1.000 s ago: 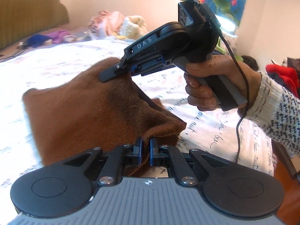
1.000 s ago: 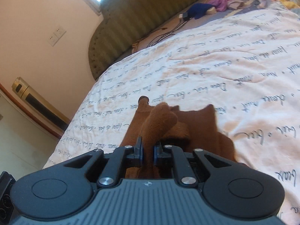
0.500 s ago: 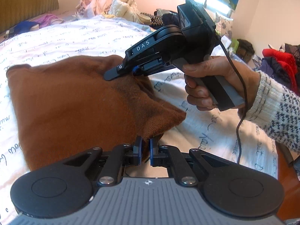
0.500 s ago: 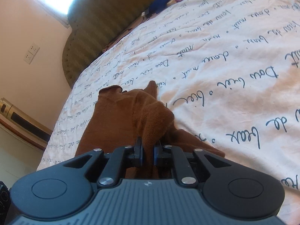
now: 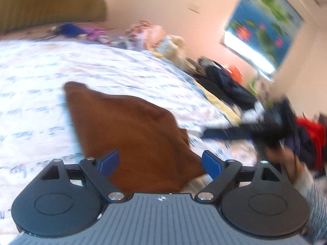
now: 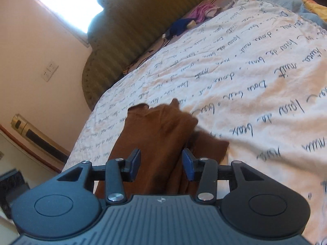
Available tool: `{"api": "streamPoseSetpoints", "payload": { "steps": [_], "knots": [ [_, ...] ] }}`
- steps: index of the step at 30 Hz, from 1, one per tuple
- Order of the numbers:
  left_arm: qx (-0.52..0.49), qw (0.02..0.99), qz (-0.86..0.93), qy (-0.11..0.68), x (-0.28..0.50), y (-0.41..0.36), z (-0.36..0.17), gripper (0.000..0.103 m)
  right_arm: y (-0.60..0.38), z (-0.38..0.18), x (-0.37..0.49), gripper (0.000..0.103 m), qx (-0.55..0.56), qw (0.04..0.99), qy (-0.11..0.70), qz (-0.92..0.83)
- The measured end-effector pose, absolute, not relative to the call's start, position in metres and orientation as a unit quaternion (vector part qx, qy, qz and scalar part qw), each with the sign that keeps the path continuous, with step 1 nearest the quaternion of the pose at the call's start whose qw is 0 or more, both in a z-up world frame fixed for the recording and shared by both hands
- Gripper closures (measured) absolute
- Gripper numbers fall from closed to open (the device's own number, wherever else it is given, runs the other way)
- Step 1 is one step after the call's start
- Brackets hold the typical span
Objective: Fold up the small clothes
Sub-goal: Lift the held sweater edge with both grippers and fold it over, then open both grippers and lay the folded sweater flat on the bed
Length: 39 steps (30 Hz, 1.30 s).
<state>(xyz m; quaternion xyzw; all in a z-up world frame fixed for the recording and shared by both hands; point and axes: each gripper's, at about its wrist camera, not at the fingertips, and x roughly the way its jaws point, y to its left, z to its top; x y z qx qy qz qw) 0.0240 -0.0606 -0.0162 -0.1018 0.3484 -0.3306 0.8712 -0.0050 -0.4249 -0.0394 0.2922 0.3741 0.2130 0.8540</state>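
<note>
A small brown knit garment (image 5: 130, 134) lies folded on the white bedspread with script print (image 5: 40, 73). My left gripper (image 5: 159, 163) is open, its blue pads wide apart on either side of the garment's near edge. My right gripper (image 6: 161, 163) is open too, its pads apart over the same garment (image 6: 161, 126). In the left wrist view the right gripper (image 5: 241, 132) shows as a dark blur to the right of the garment, held by a hand in a knit sleeve.
A padded olive headboard (image 6: 130, 30) stands at the bed's far end. Piles of loose clothes (image 5: 155, 34) lie along the far bed edge, and dark and red clothes (image 5: 306, 130) at the right. A wall heater (image 6: 34, 136) stands beside the bed.
Both grippers have opened and let go of the brown garment, which now lies on the bed. The right gripper has pulled away to the right, blurred with motion.
</note>
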Motion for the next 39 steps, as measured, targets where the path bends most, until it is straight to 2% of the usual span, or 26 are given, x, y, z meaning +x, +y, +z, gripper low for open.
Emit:
{"api": "streamPoseSetpoints", "payload": {
  "steps": [6, 7, 8, 9, 10, 11, 14, 17, 19, 21, 22, 24, 25, 26, 28, 32, 35, 38, 39],
  "knots": [
    [-0.118, 0.869, -0.258, 0.406, 0.058, -0.053, -0.036, 0.014, -0.398, -0.067, -0.029, 0.059, 0.304, 0.837, 0.396, 0.223],
    [-0.117, 0.868, -0.249, 0.414, 0.06, -0.054, -0.041, 0.014, -0.394, -0.069, -0.028, 0.065, 0.296, 0.839, 0.399, 0.223],
    [-0.119, 0.864, -0.245, 0.424, 0.06, -0.052, -0.047, 0.019, -0.39, -0.07, -0.028, 0.087, 0.284, 0.844, 0.398, 0.22],
    [-0.121, 0.859, -0.246, 0.433, 0.059, -0.053, -0.053, 0.025, -0.388, -0.07, -0.027, 0.093, 0.278, 0.847, 0.397, 0.218],
    [-0.12, 0.857, -0.245, 0.437, 0.059, -0.054, -0.058, 0.046, -0.387, -0.068, -0.026, 0.093, 0.279, 0.848, 0.393, 0.22],
    [-0.111, 0.858, -0.24, 0.441, 0.059, -0.056, -0.063, 0.063, -0.387, -0.065, -0.025, 0.093, 0.277, 0.85, 0.388, 0.222],
    [-0.091, 0.859, -0.235, 0.445, 0.056, -0.057, -0.07, 0.066, -0.383, -0.053, -0.024, 0.094, 0.245, 0.866, 0.376, 0.222],
    [-0.086, 0.857, -0.231, 0.452, 0.052, -0.052, -0.075, 0.063, -0.386, -0.055, -0.02, 0.094, 0.217, 0.876, 0.379, 0.205],
    [-0.083, 0.859, -0.222, 0.454, 0.046, -0.05, -0.08, 0.054, -0.389, -0.073, -0.017, 0.094, 0.211, 0.873, 0.394, 0.193],
    [-0.092, 0.861, -0.213, 0.452, 0.042, -0.042, -0.078, 0.051, -0.393, -0.087, -0.014, 0.092, 0.233, 0.857, 0.41, 0.206],
    [-0.092, 0.866, -0.207, 0.446, 0.04, -0.039, -0.071, 0.049, -0.397, -0.086, -0.015, 0.087, 0.239, 0.856, 0.409, 0.208],
    [-0.073, 0.89, -0.193, 0.406, 0.037, -0.035, -0.045, 0.047, -0.403, -0.067, -0.02, 0.06, 0.225, 0.873, 0.389, 0.191],
    [-0.068, 0.898, -0.195, 0.387, 0.039, -0.035, -0.032, 0.035, -0.405, -0.056, -0.022, 0.035, 0.219, 0.886, 0.365, 0.184],
    [-0.068, 0.903, -0.198, 0.374, 0.046, -0.038, -0.019, 0.022, -0.406, -0.045, -0.022, 0.03, 0.212, 0.897, 0.339, 0.19],
    [-0.065, 0.908, -0.216, 0.353, 0.065, -0.052, -0.001, 0.013, -0.4, -0.029, -0.01, 0.03, 0.193, 0.907, 0.311, 0.206],
    [-0.063, 0.898, -0.241, 0.362, 0.131, -0.101, -0.007, 0.012, -0.359, -0.025, 0.041, 0.03, 0.104, 0.929, 0.305, 0.184],
    [-0.074, 0.886, -0.236, 0.391, 0.182, -0.128, -0.039, 0.013, -0.335, -0.042, 0.083, 0.032, 0.08, 0.919, 0.33, 0.2],
    [-0.053, 0.872, -0.198, 0.444, 0.212, -0.132, -0.08, 0.016, -0.316, -0.067, 0.101, 0.035, -0.001, 0.914, 0.358, 0.189],
    [-0.043, 0.881, -0.201, 0.426, 0.21, -0.129, -0.083, 0.015, -0.319, -0.076, 0.104, 0.035, -0.01, 0.912, 0.365, 0.186]
  ]
}}
